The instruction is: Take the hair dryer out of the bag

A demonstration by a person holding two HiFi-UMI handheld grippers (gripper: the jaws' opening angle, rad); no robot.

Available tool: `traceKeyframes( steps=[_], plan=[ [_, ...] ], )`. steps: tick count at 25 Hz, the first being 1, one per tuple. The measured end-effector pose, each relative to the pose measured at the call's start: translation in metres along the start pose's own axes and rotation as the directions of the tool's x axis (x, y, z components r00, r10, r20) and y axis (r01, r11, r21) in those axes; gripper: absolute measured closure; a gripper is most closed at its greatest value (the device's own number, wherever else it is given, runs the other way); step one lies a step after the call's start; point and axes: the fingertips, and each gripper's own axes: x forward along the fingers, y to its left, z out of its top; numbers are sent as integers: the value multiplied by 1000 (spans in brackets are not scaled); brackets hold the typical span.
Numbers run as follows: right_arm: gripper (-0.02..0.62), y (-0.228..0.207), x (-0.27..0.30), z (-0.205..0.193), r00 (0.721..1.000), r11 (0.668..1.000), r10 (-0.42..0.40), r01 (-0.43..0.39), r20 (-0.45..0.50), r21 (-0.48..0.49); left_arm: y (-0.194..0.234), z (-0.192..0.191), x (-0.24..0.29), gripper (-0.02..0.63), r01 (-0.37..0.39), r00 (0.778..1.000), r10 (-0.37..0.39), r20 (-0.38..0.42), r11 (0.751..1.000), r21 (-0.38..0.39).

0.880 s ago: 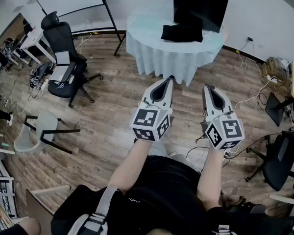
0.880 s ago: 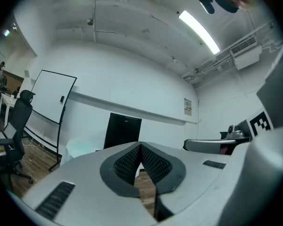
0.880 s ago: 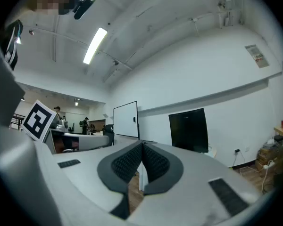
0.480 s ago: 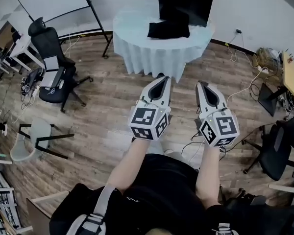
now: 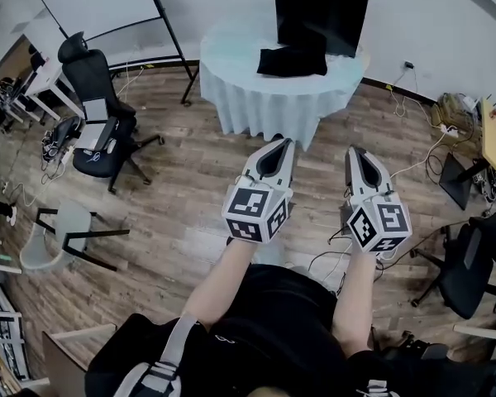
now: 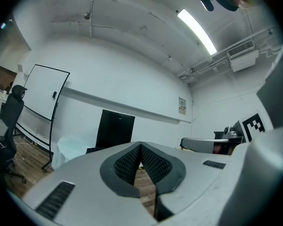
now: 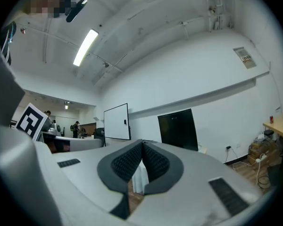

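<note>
- Step in hand, as I judge it: the approach. Both of my arms are held level in front of the body, well apart from the round tabletop (image 5: 231, 48) on the far side of the room.
- The left tongs (image 5: 283, 141) and right tongs (image 5: 354, 150) are both pressed together, with nothing between the pads.
- The black bag (image 5: 292, 60) lies on the tabletop in front of a black monitor (image 5: 322, 7). The hair dryer isn't visible; presumably it is inside.
- Next I'd need to walk up, spread the tongs and find the bag's opening.
- Only the head view shows the bag plainly. The gripper views show the closed pads, and the right one shows a whiteboard (image 7: 117, 121).
</note>
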Motion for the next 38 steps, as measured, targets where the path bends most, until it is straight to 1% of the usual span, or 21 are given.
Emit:
traceKeyframes(
  steps=[3,7,10,13,16,19,21,24,27,30,32,36,38],
  plan=[
    [594,5,9,-3,1000,1000,27,-27,1,10,14,-1,-2,596,-30,1000,30,1,999,-15],
    [594,15,25,-3,997,997,81,-81,20,14,27,0,1,597,-49,999,49,10,999,-22],
    [594,10,37,-2,998,998,62,-61,32,-9,40,-1,11,596,-58,998,59,10,998,-30],
    [594,-4,45,1,999,999,38,-37,38,-21,52,-3,26,597,-61,998,61,9,997,-43],
    [594,-27,51,1,999,1000,6,-5,35,-24,62,-7,49,596,-61,998,62,8,996,-63],
    [594,-55,68,-1,999,999,-32,32,32,-5,70,-12,80,595,-50,999,50,-1,996,-71],
    [594,-66,82,-2,999,999,-37,37,28,3,73,-15,98,596,-41,999,41,-13,996,-75],
    [594,-71,99,-4,1000,1000,-24,24,9,-6,78,-17,120,595,-39,999,37,-25,996,-81],
    [594,-77,113,-24,999,1000,-19,19,-36,6,88,-32,136,596,-47,997,42,-57,995,-91],
    [594,-94,127,-58,994,998,-32,38,-106,54,102,-60,152,595,-53,993,39,-108,989,-137],
    [594,-105,140,-73,989,995,-36,49,-140,91,110,-76,163,595,-56,988,33,-150,987,-153],
    [594,-119,190,-82,989,991,-8,28,-148,131,138,-81,200,595,-62,980,39,-196,991,-116],
    [594,-122,213,-94,985,988,8,18,-172,151,153,-88,217,595,-74,974,46,-222,991,-116]
  ],
)
